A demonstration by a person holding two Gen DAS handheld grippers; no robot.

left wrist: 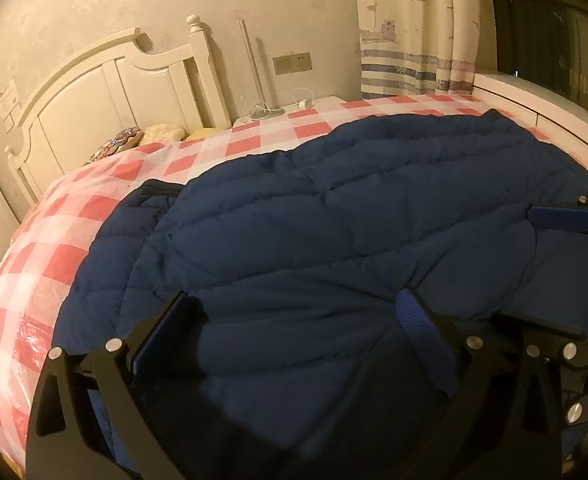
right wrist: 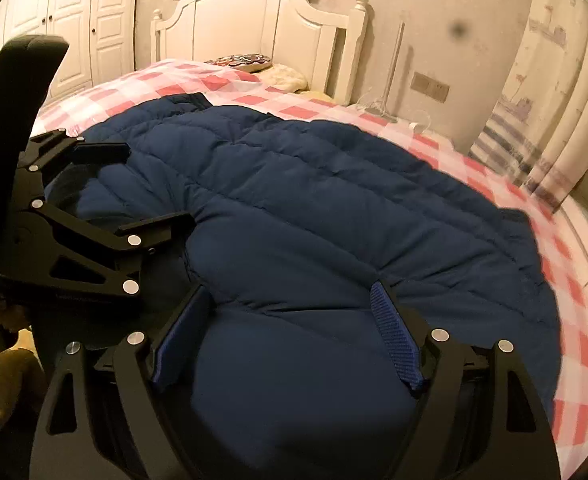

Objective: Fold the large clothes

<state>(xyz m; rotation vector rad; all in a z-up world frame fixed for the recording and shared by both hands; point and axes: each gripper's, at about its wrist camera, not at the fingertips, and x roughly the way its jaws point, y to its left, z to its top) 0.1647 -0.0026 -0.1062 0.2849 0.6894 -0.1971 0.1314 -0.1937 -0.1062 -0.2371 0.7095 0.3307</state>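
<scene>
Lying spread across the bed (left wrist: 93, 184), over its pink-and-white checked cover: a navy quilted coat (left wrist: 334, 208), with the collar end toward the headboard (left wrist: 105, 92) and the far hem toward the curtain (left wrist: 414, 28) side. Looking doubled over already along the near edge, judging by the thick puffed roll bulging between both tools. Still covering most of the bed's width, so likely only an early fold done and several more remaining before a compact bundle.

Hovering over the near edge of the coat, on the side farthest from the headboard: the left gripper (left wrist: 298, 312), jaws apart, padding swelling up between the blue pads without being visibly pinched. Sitting just beside it, on the curtain side: the right gripper (right wrist: 289, 308), jaws standing wide with the coat's roll bulging between them, pads flanking the fabric rather than squeezing it. Appearing released rather than carried, with the roll resting on the bed.

Remaining, as a judgement: bringing the hem end toward the collar, tucking the sleeve near the headboard, and flattening the puffed padding.
</scene>
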